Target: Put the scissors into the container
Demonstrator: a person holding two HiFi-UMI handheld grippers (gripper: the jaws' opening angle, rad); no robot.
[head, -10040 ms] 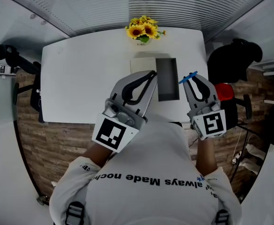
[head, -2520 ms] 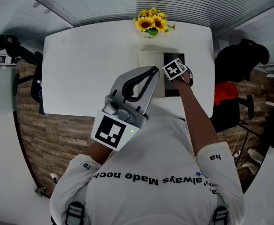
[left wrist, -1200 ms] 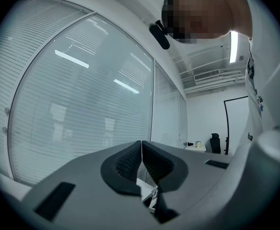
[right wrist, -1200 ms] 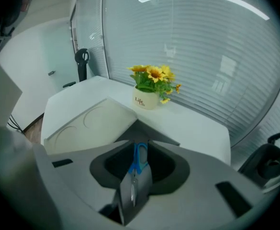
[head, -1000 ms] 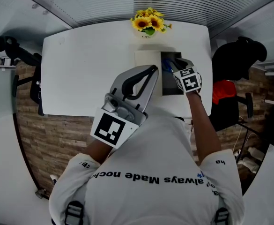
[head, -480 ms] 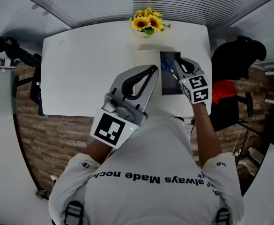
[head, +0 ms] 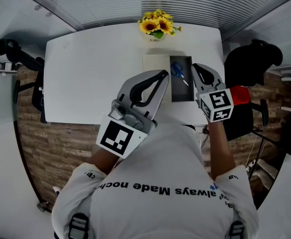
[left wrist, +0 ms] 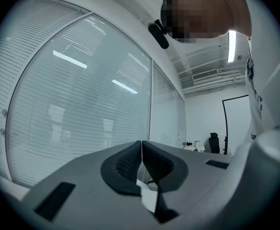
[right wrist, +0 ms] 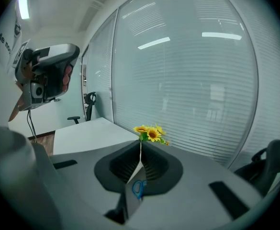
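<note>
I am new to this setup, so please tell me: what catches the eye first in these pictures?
The yellow sunflowers at the far edge of the white table stand out most. Next, the blue-handled scissors lie in the dark container in front of them. The right gripper beside it has just been closing its fingers, with nothing between them.

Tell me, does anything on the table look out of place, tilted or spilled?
Nothing stands out. The scissors lie inside the dark container; the sunflowers stand upright at the far edge of the table.
</note>
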